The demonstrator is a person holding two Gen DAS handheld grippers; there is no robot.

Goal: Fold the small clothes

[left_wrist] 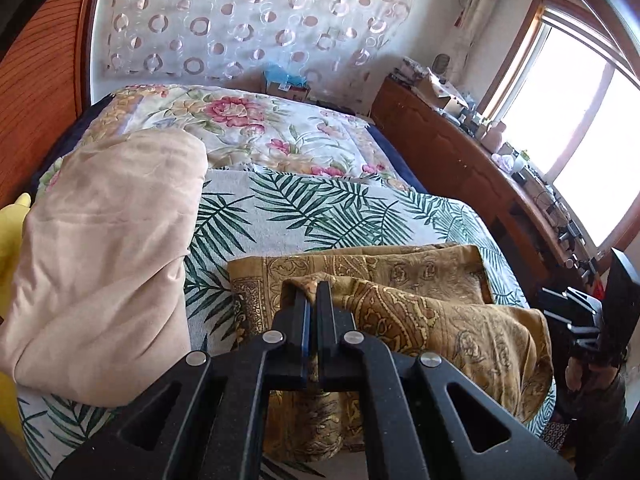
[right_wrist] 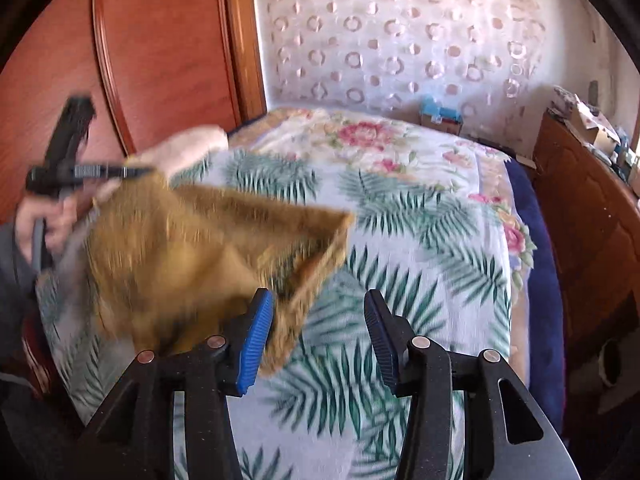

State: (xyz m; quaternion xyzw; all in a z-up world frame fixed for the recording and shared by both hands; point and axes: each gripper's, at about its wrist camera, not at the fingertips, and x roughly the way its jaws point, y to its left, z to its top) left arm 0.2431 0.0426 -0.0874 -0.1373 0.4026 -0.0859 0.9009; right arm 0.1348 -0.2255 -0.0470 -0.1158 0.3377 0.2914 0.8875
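the left gripper (left_wrist: 311,286) has its two black fingers pressed together on a folded edge of the mustard-gold paisley-patterned cloth (left_wrist: 432,312), the fabric bunching up between and just past the fingertips. from that pinch the cloth spreads away to the right of the fingers and drapes down beneath them, lying on the white bedspread printed with green palm fronds (left_wrist: 320,216). to the left of the fingers, near but apart from the cloth, sits a plump pale-pink folded quilt (left_wrist: 100,248). ahead of the fingertips, further up the bed, lies a cream blanket with pink flowers (left_wrist: 248,128).

in the right wrist view the right gripper (right_wrist: 318,304) has its fingers well apart, the blue ribbed pads (right_wrist: 256,344) facing each other with only the palm-frond bedspread (right_wrist: 400,216) showing in the gap. the paisley cloth (right_wrist: 192,248), blurred here, hangs to the left of these fingers; its lower edge lies against the outer side of the left finger, and nothing is clamped between the pads. the cloth rises up and to the left to where the other gripper (right_wrist: 132,171) holds its far corner, with a person's hand (right_wrist: 48,212) on that tool's grip. to the right of the fingers, well apart, stands a brown wooden sideboard (right_wrist: 592,220).
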